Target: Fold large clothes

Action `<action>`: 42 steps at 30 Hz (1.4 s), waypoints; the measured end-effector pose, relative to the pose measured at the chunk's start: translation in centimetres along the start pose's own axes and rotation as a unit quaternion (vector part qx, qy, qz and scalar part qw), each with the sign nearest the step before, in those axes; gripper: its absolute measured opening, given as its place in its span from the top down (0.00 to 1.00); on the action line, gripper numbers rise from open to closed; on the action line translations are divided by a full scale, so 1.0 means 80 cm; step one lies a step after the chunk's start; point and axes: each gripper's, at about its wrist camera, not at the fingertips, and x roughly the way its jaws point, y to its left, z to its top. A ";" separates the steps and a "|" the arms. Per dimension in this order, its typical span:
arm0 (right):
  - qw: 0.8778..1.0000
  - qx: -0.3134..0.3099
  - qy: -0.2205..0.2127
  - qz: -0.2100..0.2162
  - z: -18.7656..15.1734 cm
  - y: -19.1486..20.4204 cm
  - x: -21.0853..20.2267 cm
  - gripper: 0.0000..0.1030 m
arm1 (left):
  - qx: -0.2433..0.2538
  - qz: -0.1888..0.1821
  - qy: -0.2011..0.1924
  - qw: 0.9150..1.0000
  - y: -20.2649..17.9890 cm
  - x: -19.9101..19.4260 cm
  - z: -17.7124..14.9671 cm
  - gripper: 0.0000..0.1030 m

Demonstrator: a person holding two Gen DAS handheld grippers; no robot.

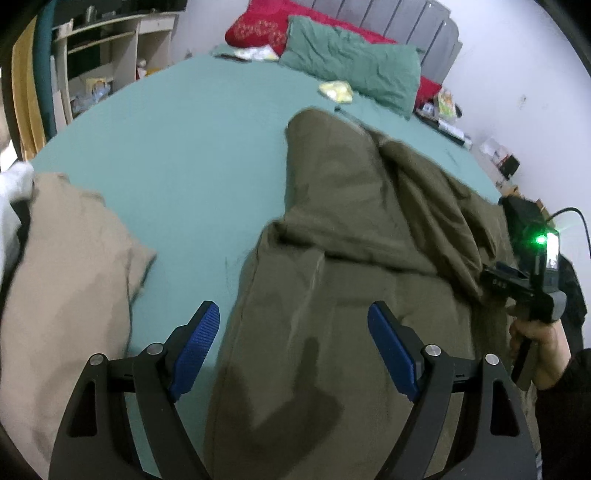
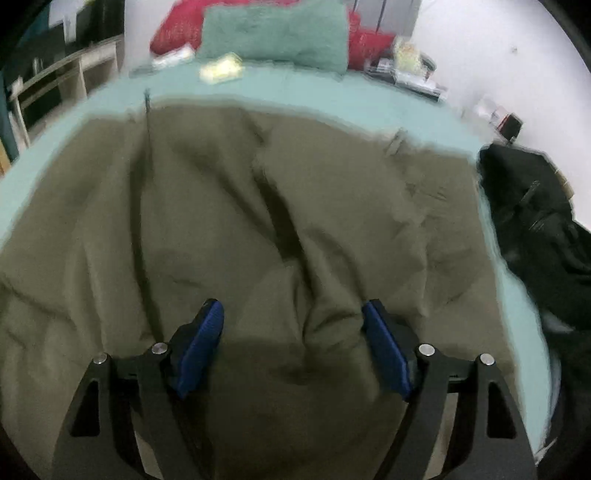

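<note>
An olive-green garment [image 1: 351, 229] lies spread and creased over the teal bed sheet [image 1: 184, 155]. My left gripper [image 1: 293, 332] hangs open above the garment's near left edge, nothing between its blue pads. In the right wrist view the same olive garment [image 2: 240, 221] fills most of the picture, with a raised fold running toward me. My right gripper [image 2: 293, 332] stands open over that fold, and its pads do not press on the cloth. The right gripper's body with a green light [image 1: 539, 258] and the hand holding it show at the right of the left wrist view.
A beige garment [image 1: 66, 277] lies bunched at the left of the bed. A green pillow [image 1: 354, 70] and red pillows [image 1: 258, 26] sit at the headboard, with a yellow packet [image 1: 336, 90] nearby. Shelves [image 1: 99, 55] stand on the left; a black bag [image 2: 535, 221] rests by the bed's right edge.
</note>
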 end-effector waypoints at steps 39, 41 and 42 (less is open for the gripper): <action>0.987 0.123 0.024 0.100 -0.377 -0.259 -0.190 0.26 | 0.032 0.084 0.063 0.994 0.000 -0.109 -0.248 0.17; 0.988 0.117 0.021 0.100 -0.378 -0.255 -0.190 0.31 | 0.064 0.106 0.066 0.990 -0.015 -0.106 -0.263 0.17; 0.987 0.121 0.019 0.100 -0.380 -0.256 -0.189 0.41 | 0.072 0.112 0.061 0.989 -0.020 -0.105 -0.267 0.17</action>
